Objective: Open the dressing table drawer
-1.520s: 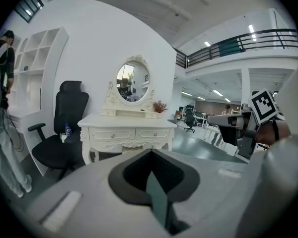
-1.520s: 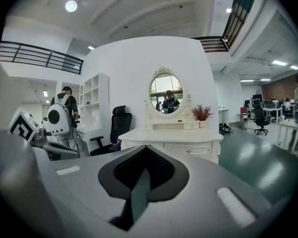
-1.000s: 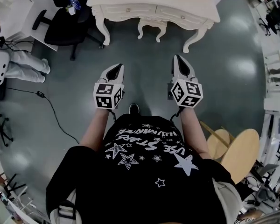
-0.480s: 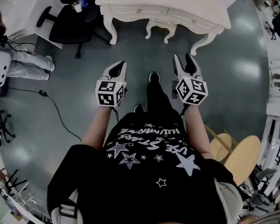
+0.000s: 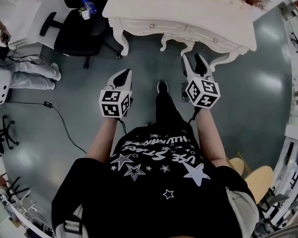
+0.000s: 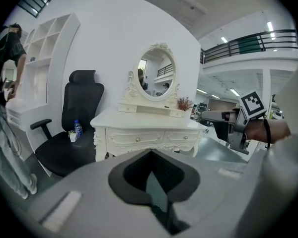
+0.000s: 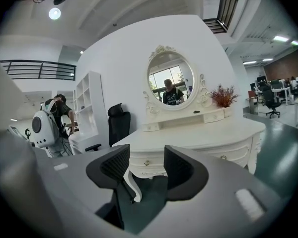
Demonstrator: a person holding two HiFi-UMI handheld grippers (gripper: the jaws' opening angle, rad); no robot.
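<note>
1. A person in a black star-print T-shirt (image 5: 159,182) is standing on a grey floor (image 5: 139,63) in front of a cream dressing table (image 5: 188,6), holding a gripper in each hand out towards it.
2. The left gripper (image 5: 125,74) is hovering over bare floor, short of the table and touching nothing. Its own camera shows the two dark pads meeting at their tips, with nothing between them.
3. The right gripper (image 5: 192,59) is reaching closer in, near the table's front edge and its right front leg, but is not in contact with it. Its jaws are standing well apart and holding nothing.
4. The drawer (image 7: 147,162) is sitting flush in the table front, closed, its small round knob showing through the gap between the right gripper's spread pads. A second drawer front is lying beside it along the same curved apron.
5. An oval mirror (image 7: 171,85) in a carved frame is rising from the back of the tabletop, with a sprig of reddish dried plant (image 7: 223,96) to its right.
6. A black office chair (image 6: 74,133) is parked just left of the table, carrying a small water bottle (image 6: 78,128) on its seat.
7. The person's dark shoe (image 5: 162,87) is stepping forward between the two grippers.
8. Another person wearing a white pack (image 7: 42,128) is standing at a desk off to the left.
</note>
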